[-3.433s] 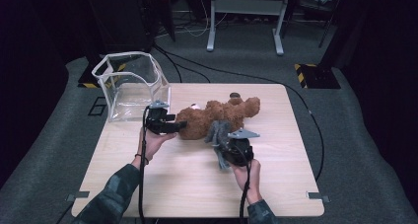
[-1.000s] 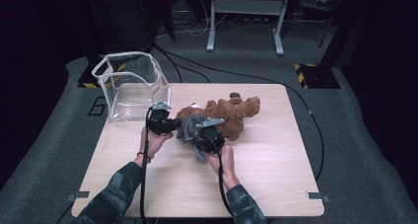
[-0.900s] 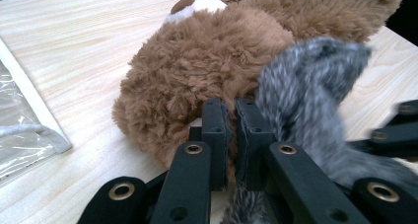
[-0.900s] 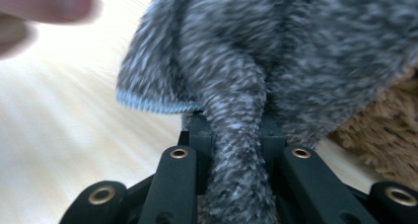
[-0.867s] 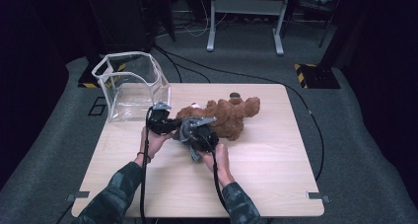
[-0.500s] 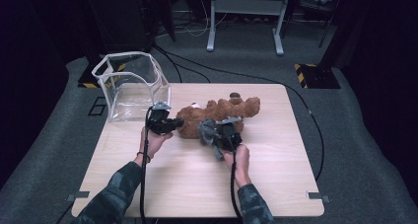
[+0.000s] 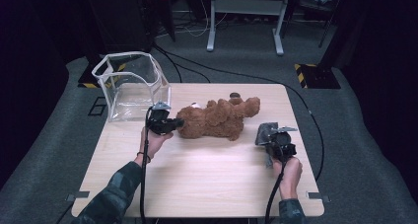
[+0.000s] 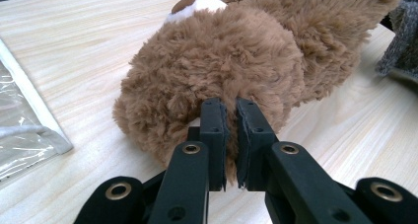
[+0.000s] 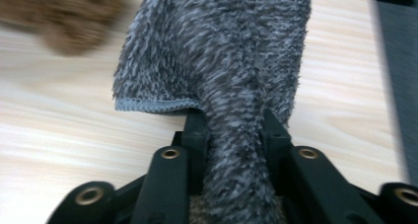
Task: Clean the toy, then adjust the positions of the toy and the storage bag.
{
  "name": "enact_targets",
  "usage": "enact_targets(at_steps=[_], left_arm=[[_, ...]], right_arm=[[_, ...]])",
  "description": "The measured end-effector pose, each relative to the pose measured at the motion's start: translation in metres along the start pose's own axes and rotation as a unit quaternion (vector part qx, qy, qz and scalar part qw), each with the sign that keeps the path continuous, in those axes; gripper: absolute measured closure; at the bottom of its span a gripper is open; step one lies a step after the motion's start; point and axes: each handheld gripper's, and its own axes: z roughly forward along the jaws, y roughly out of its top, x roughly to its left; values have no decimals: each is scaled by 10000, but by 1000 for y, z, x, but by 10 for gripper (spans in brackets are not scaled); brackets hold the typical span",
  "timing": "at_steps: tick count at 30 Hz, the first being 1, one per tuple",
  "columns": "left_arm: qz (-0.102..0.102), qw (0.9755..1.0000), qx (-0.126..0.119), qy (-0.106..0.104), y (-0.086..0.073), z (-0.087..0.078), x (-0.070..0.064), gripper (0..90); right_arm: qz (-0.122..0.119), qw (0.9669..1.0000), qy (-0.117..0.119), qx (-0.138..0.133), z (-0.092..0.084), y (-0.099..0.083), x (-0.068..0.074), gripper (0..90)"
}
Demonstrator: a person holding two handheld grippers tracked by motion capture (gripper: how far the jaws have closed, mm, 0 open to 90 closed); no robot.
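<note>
Right now my left gripper is pinched tight on a tuft of the fluffy brown plush teddy bear, which lies on its side on the pale wooden table straight ahead of those jaws. My right gripper is well apart from the bear, out toward the table's right edge, clamped on a fold of grey fuzzy cloth; its jaws have just been easing apart, the cloth bunched between them. A clear plastic bin stands beyond my left gripper.

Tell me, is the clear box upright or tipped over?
Tipped: the clear box lies on its side at the table's far left corner, its opening facing the teddy bear.
</note>
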Motion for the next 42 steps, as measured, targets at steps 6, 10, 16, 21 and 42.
enact_targets(at_steps=[6,10,16,21,42], left_arm=[[0,10000,-6,-10,-1,-1,0,785],[-24,10000,16,37,-1,-3,-2,655],[-66,9999,-7,122,0,-5,-5,362],[8,9998,9,222,1,-5,-9,265],[-314,9989,174,313,8,14,-5,155]], right_arm=[[288,9994,111,174,6,-8,-21,273],[258,9981,555,-101,-1,-13,-23,48],[71,9934,1036,-485,-23,-7,-18,0],[-168,9902,1247,-601,-30,9,-12,0],[-373,9826,1713,-607,5,74,5,0]])
